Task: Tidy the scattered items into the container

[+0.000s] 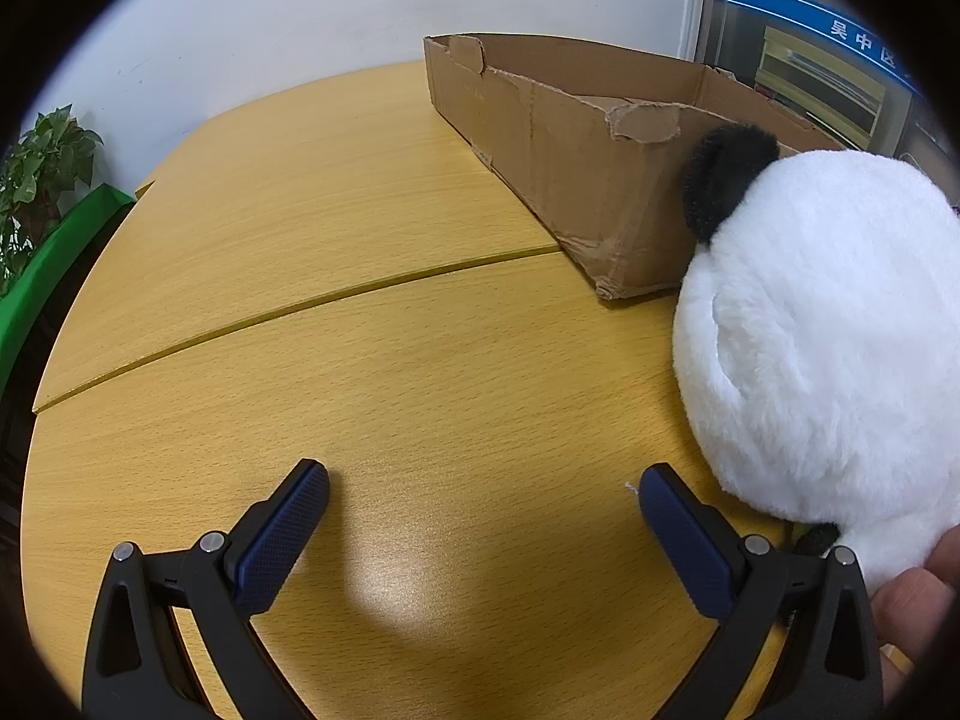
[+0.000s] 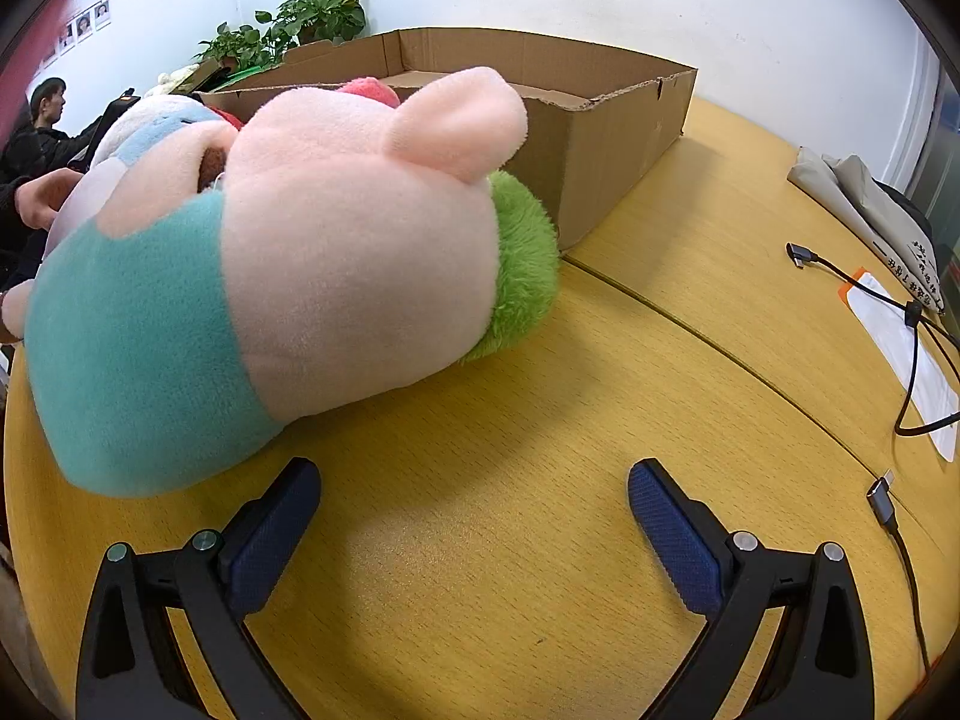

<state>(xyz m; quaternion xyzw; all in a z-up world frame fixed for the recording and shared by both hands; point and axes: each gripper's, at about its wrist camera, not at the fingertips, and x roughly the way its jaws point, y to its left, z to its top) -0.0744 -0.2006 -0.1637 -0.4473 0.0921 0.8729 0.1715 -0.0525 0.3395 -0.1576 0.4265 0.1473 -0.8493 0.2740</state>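
While both pairs of jaws stand spread wide with nothing between them, each hovers low over the wooden table (image 1: 372,360). Ahead and left of the right gripper (image 2: 474,498) lies the pink plush pig (image 2: 336,252), its teal body just beside the left finger and its long axis running from near-left up toward the cardboard box (image 2: 600,138) behind it. To the left gripper (image 1: 483,498), the white plush panda (image 1: 828,324) sits close on the right, just beside that finger, with the box directly beyond it. Judging by this, each gripper has 1 toy near, and the right needs a leftward shift to straddle the pig. Cables (image 2: 912,348) lie well apart at right.
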